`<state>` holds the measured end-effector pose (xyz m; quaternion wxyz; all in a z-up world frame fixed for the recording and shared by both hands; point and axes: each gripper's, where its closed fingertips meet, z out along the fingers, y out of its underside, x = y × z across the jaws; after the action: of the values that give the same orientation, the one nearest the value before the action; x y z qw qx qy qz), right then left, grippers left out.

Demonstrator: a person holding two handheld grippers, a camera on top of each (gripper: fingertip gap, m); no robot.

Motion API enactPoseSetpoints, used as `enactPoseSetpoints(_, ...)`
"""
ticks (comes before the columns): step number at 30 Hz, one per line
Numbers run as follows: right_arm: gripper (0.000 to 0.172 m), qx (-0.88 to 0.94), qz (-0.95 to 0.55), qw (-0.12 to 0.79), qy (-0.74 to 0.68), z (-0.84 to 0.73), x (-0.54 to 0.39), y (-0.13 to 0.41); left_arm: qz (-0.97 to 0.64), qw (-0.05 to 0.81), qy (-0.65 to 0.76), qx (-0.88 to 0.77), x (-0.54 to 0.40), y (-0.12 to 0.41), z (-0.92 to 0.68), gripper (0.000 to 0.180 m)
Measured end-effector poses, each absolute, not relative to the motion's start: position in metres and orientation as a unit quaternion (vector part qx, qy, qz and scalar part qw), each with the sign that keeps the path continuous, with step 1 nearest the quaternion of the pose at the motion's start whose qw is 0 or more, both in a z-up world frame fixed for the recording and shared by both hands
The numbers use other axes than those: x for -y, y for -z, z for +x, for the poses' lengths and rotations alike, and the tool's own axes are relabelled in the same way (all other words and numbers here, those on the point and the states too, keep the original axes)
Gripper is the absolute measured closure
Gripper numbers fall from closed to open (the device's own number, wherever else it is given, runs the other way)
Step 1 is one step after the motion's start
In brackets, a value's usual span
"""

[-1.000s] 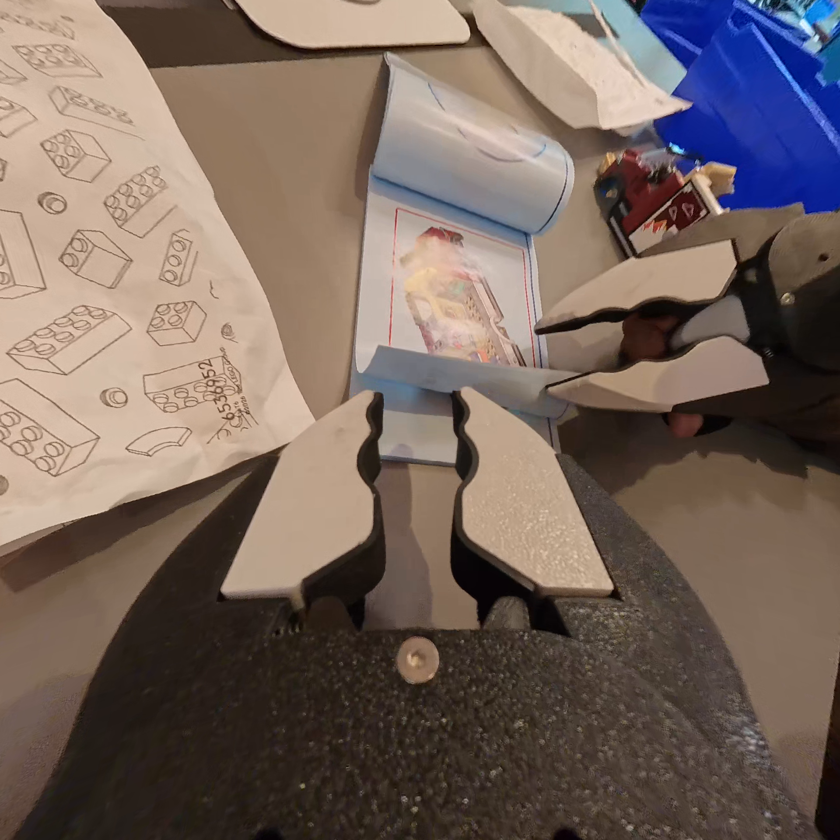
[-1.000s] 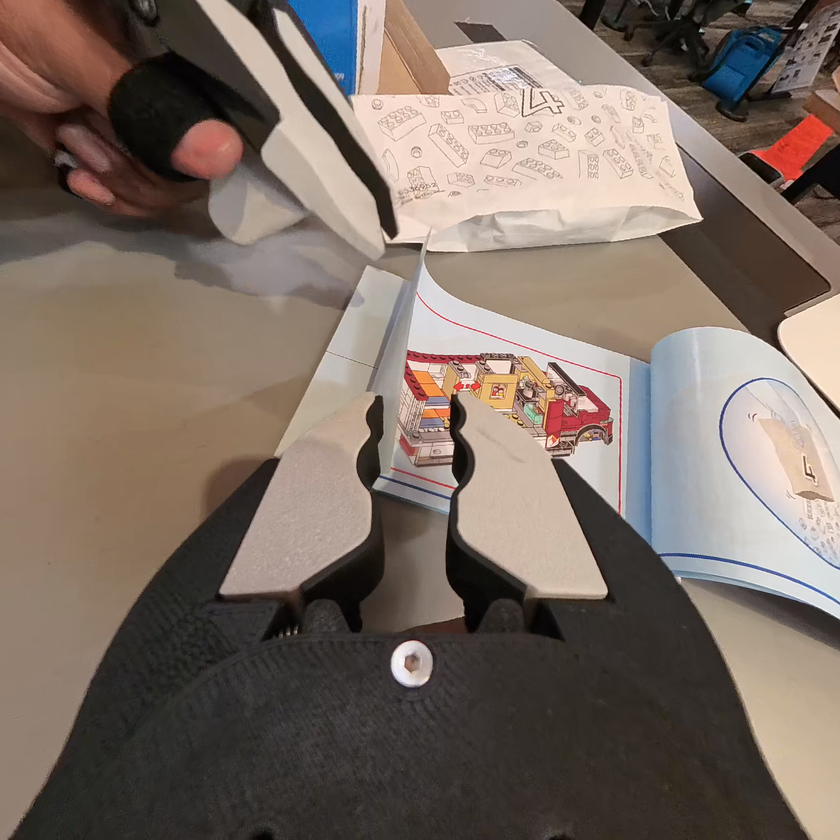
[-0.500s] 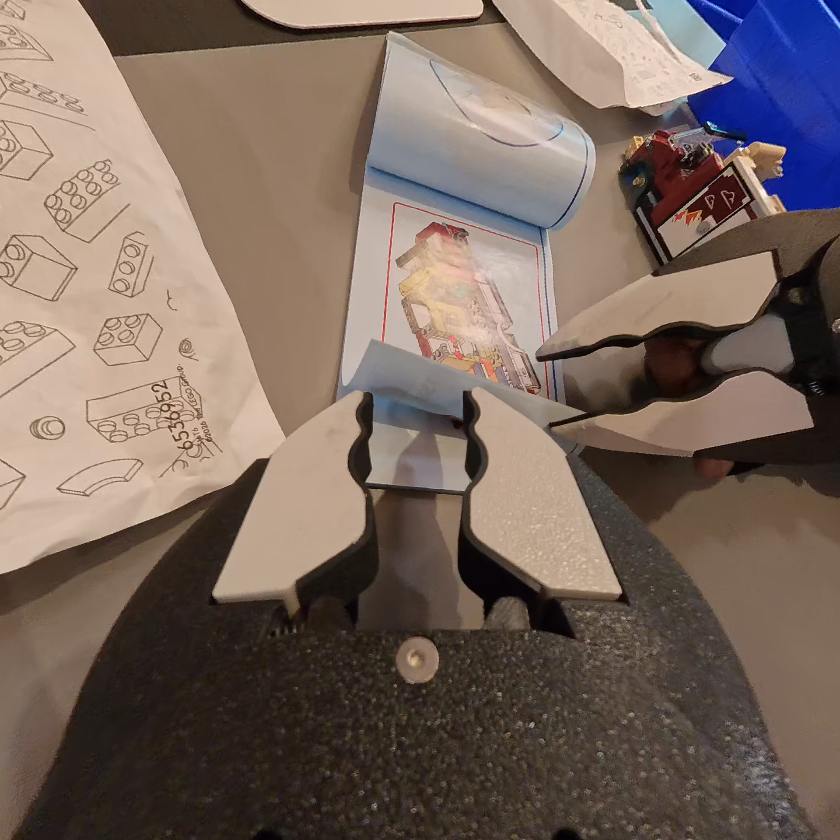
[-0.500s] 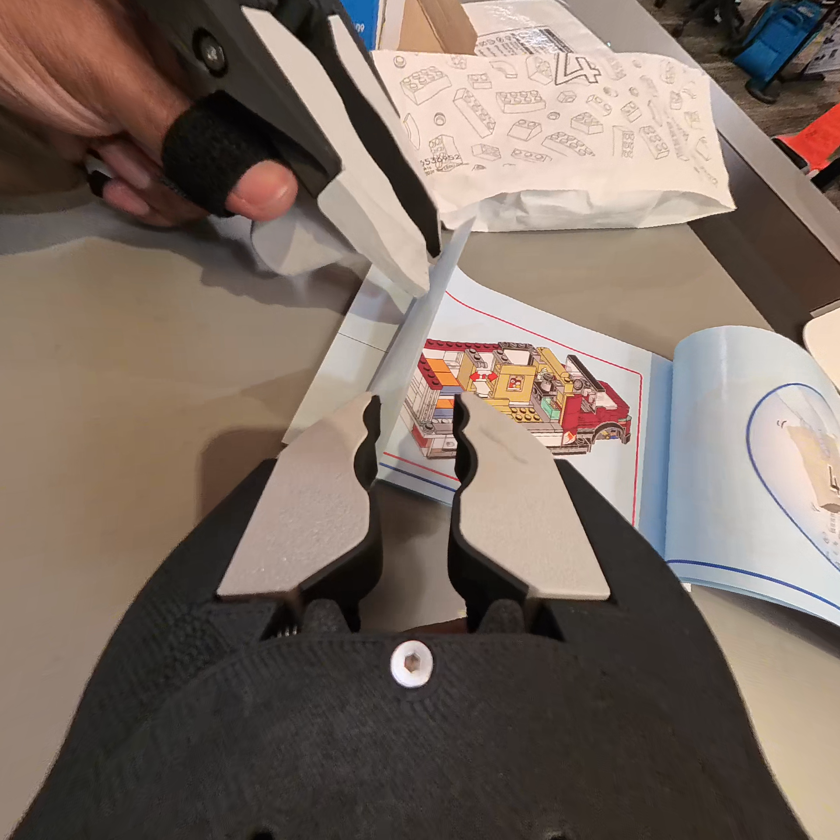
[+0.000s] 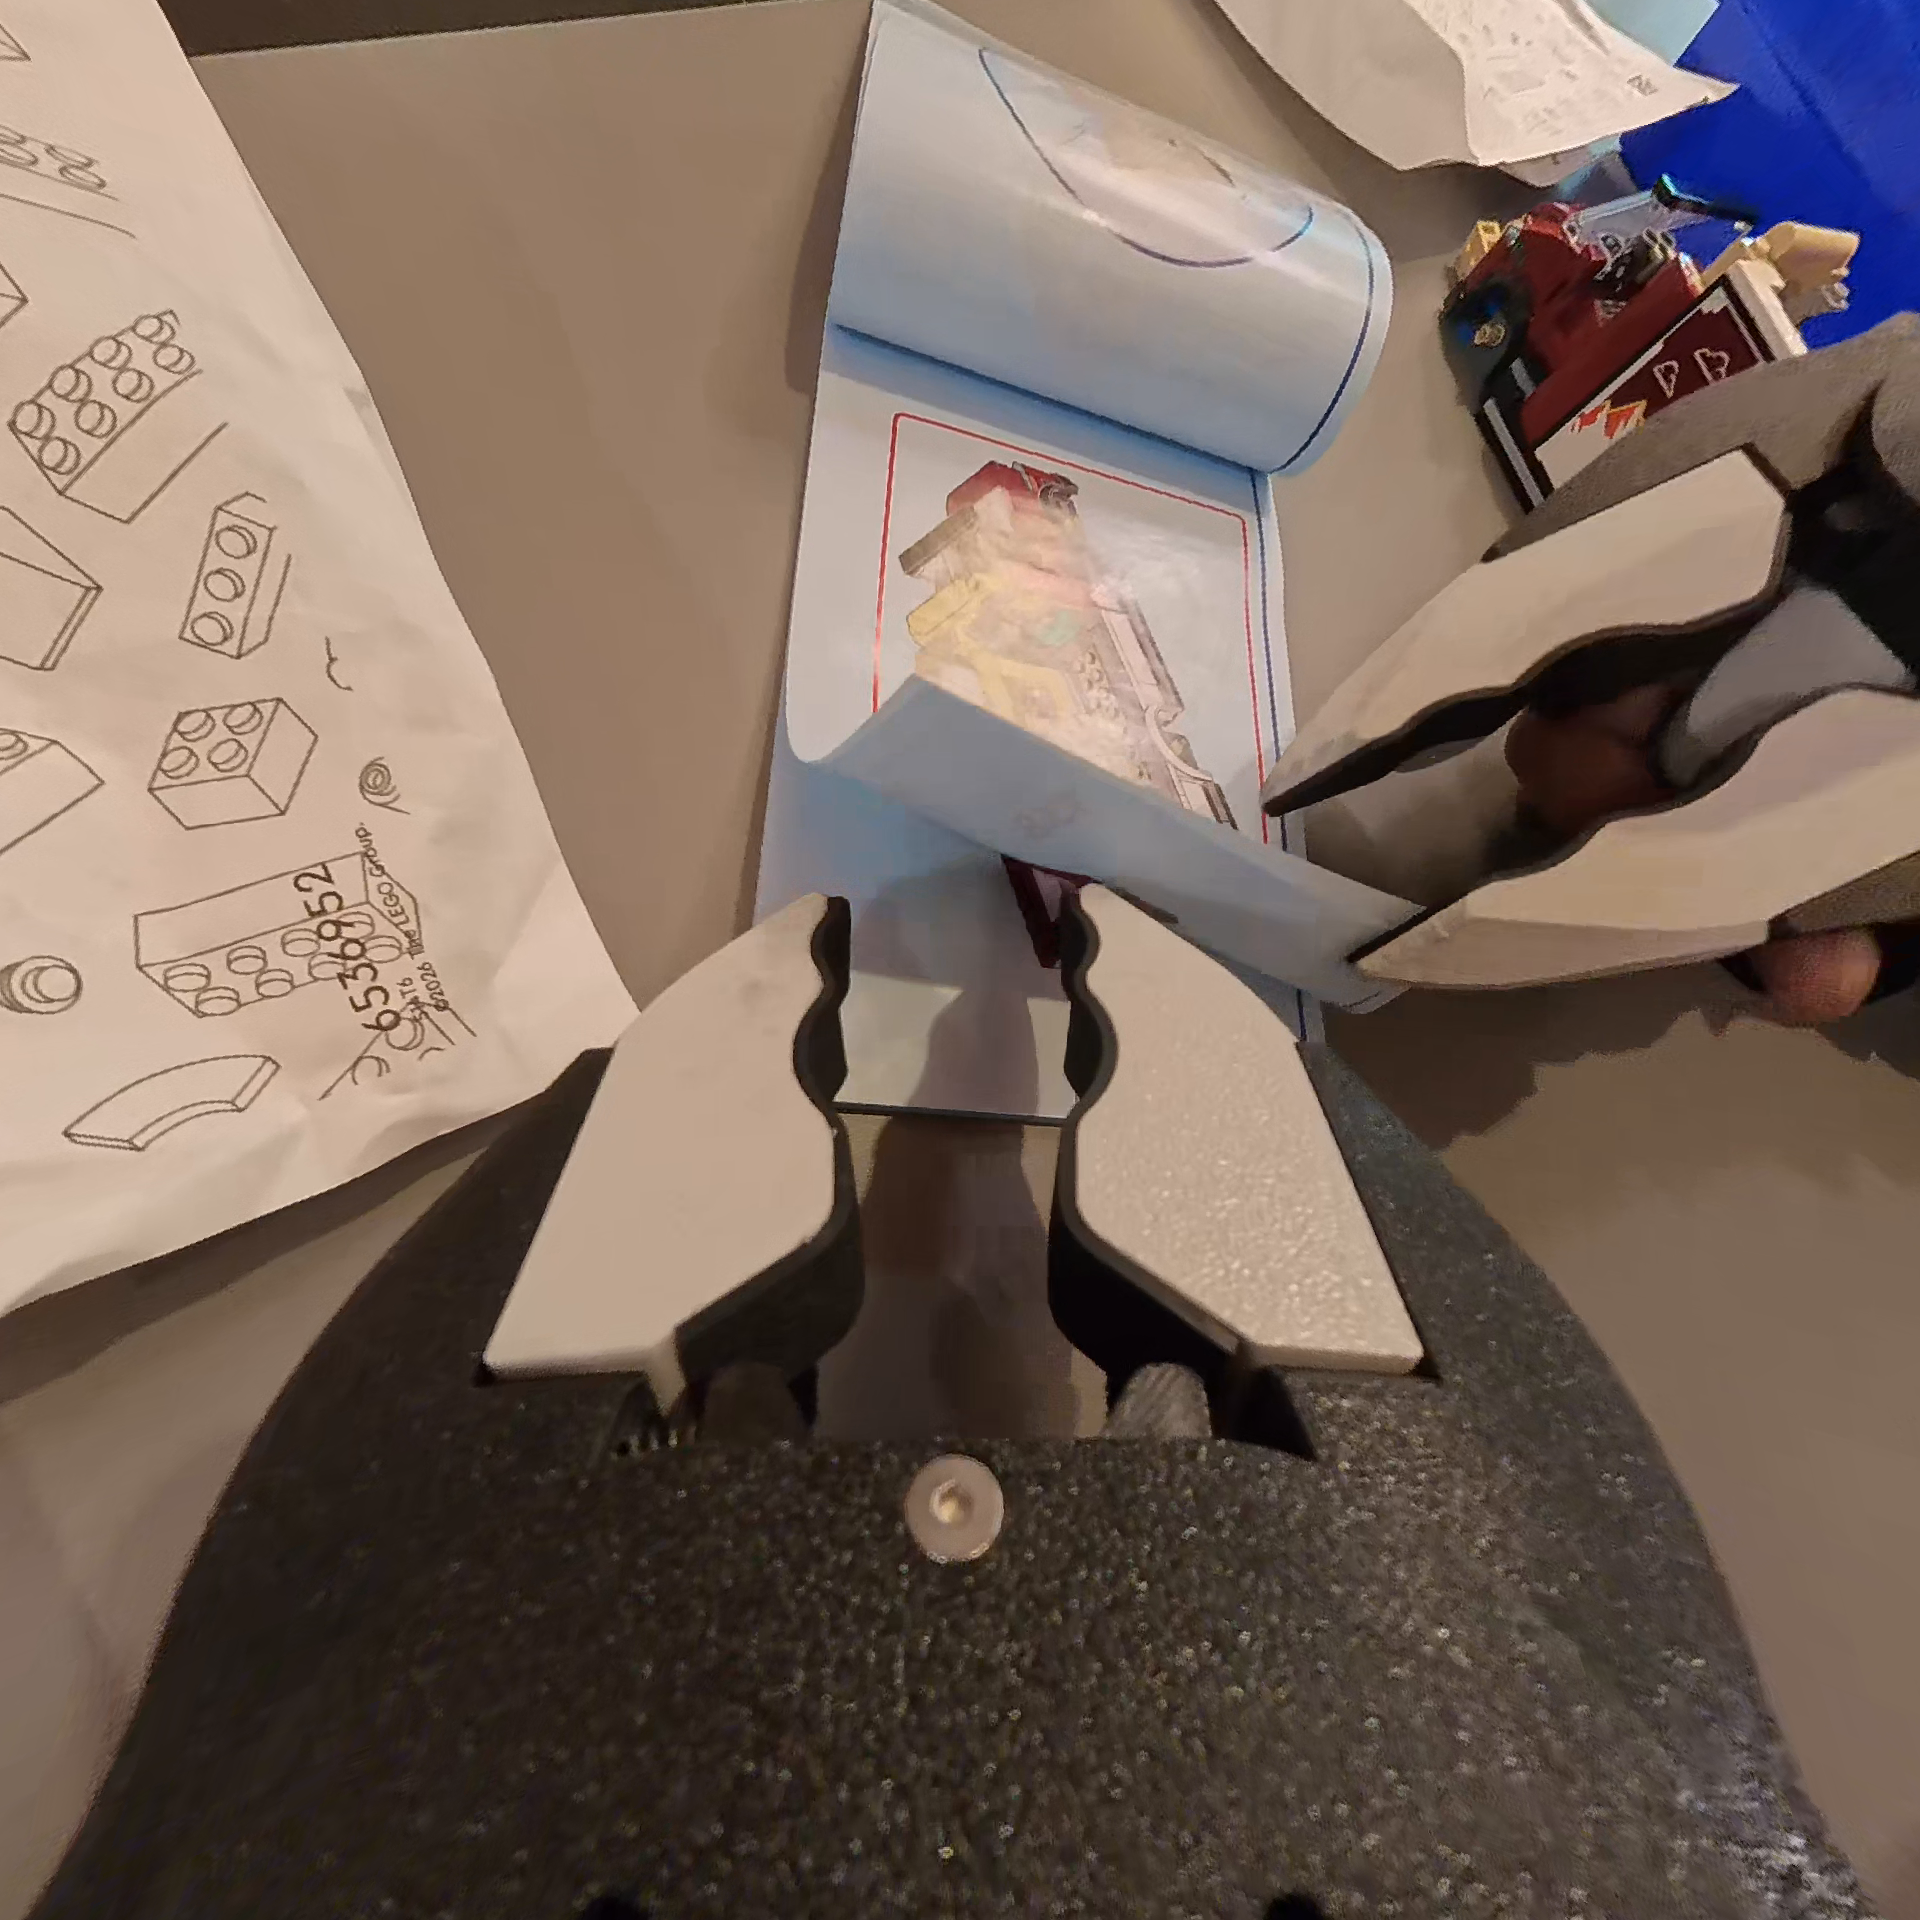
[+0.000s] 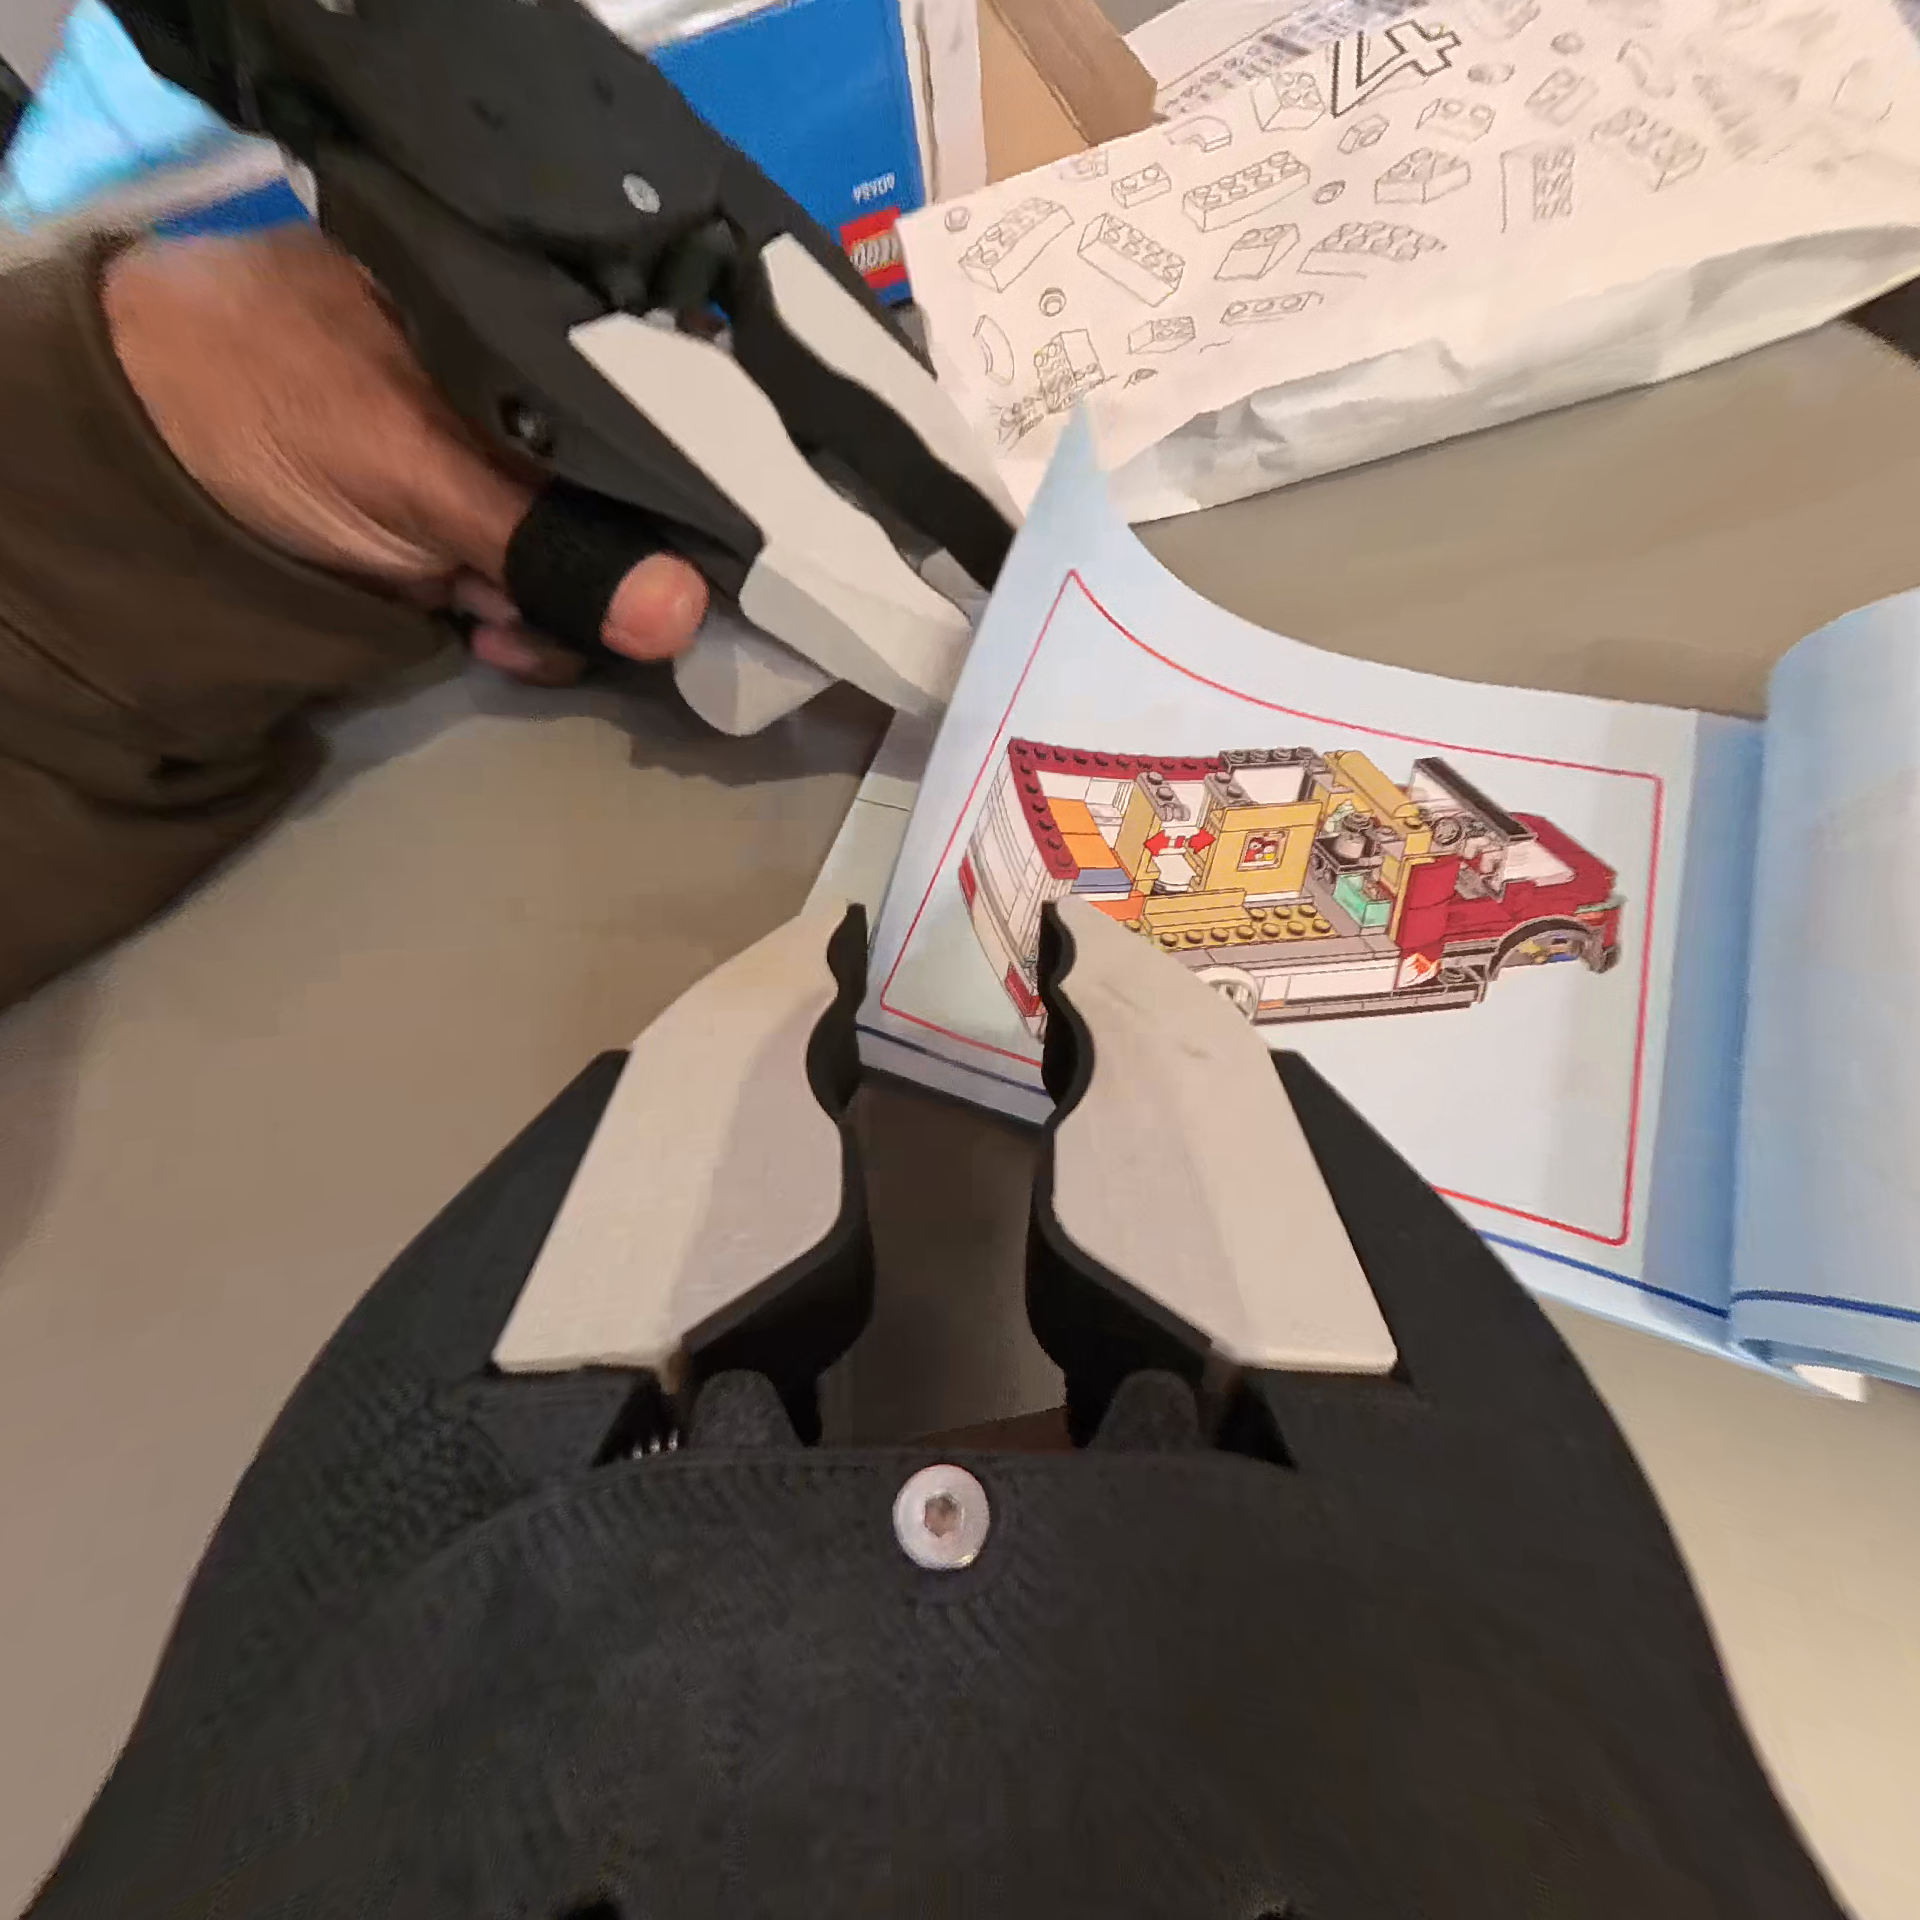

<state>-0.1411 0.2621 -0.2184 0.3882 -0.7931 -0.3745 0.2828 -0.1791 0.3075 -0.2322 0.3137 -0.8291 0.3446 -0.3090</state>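
An open light-blue instruction booklet (image 5: 1039, 582) lies on the grey table, with a red and yellow brick truck pictured on its page (image 6: 1455, 1091). One page (image 5: 1091, 831) is lifted and curls up from its free edge (image 6: 1039, 675). My right gripper (image 6: 945, 920) is open, and the lifted page's edge stands between its fingers without being pinched. In the left wrist view its lower fingertip (image 5: 1455, 935) touches the page corner. My left gripper (image 5: 956, 909) is open and empty over the booklet's near edge. In the right wrist view it (image 6: 883, 582) is next to the page's raised corner.
A white paper bag printed with brick drawings (image 5: 208, 623) lies left of the booklet (image 6: 1455, 260). A red brick-built vehicle (image 5: 1610, 343) stands at the right by blue boxes (image 5: 1818, 156). A blue carton (image 6: 790, 135) and a hand (image 6: 312, 416) holding the left gripper show too.
The page corner has risen from nearly flat to a high curl, riding on the right gripper's fingertip. The left gripper has opened a little wider and moved forward over the booklet's edge.
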Motion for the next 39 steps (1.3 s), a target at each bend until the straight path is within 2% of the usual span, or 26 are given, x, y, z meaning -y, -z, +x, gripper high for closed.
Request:
enactPoseSetpoints(5,0.147,0.317,-0.792,0.356,-0.382,-0.141,-0.26,0.211,-0.829,0.314,0.309,-0.346,-0.307,0.232,-0.179,0.141)
enactPoseSetpoints(11,0.153,0.298,-0.786,0.335,-0.426,-0.144,-0.255,0.208,-0.828,0.314,0.311,-0.345,-0.308,0.232,-0.179,0.142)
enactPoseSetpoints(27,0.16,0.297,-0.815,0.302,-0.396,-0.136,-0.257,0.222,-0.813,0.301,0.347,-0.357,-0.298,0.225,-0.175,0.14)
enactPoseSetpoints(31,0.166,0.296,-0.814,0.297,-0.402,-0.137,-0.256,0.223,-0.811,0.293,0.375,-0.34,-0.296,0.221,-0.173,0.135)
enactPoseSetpoints(37,0.171,0.308,-0.808,0.292,-0.408,-0.14,-0.251,0.223,-0.814,0.283,0.386,-0.329,-0.293,0.221,-0.168,0.114)
enactPoseSetpoints(39,0.171,0.316,-0.803,0.287,-0.415,-0.142,-0.248,0.222,-0.819,0.282,0.378,-0.327,-0.294,0.224,-0.167,0.113)
